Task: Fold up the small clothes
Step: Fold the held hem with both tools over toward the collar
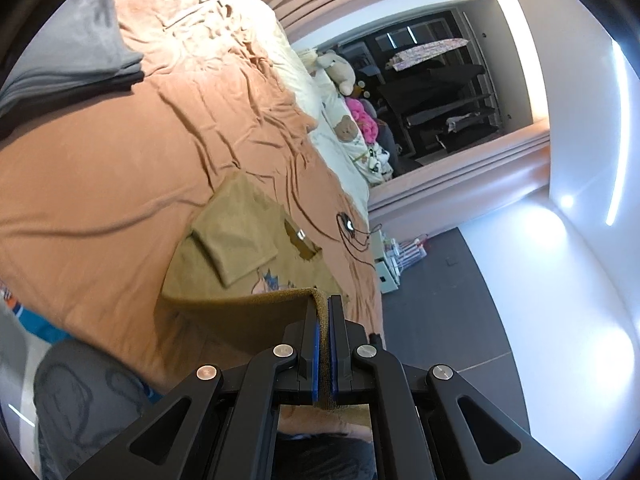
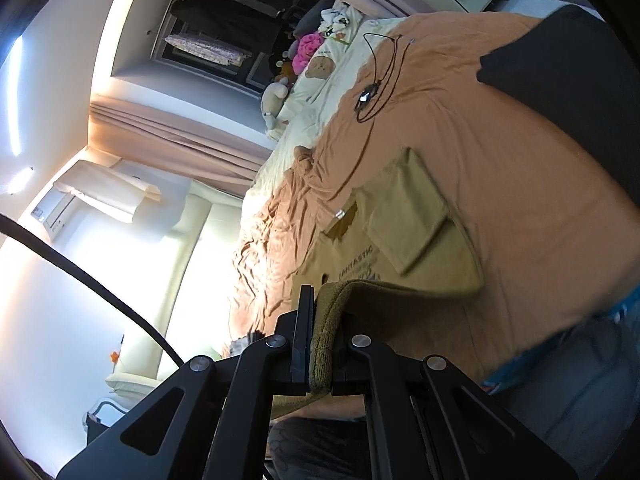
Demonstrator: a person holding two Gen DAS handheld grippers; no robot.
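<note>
A small olive-tan shirt (image 1: pixel 248 240) lies on the orange bedspread (image 1: pixel 100 184), its sleeves folded inward over the printed front. My left gripper (image 1: pixel 323 312) is shut on the shirt's ribbed hem and lifts that edge off the bed. In the right wrist view the same shirt (image 2: pixel 404 220) shows with one sleeve folded over the chest print. My right gripper (image 2: pixel 324 300) is shut on the other end of the hem, which bunches between its fingers and hangs raised above the bed.
A stack of folded grey clothes (image 1: pixel 72 56) sits at the far side of the bed. A black cable with a small device (image 2: pixel 372 88) lies beyond the shirt. A dark garment (image 2: pixel 568 76) lies at the right. Plush toys (image 1: pixel 340 68) sit by the pillows.
</note>
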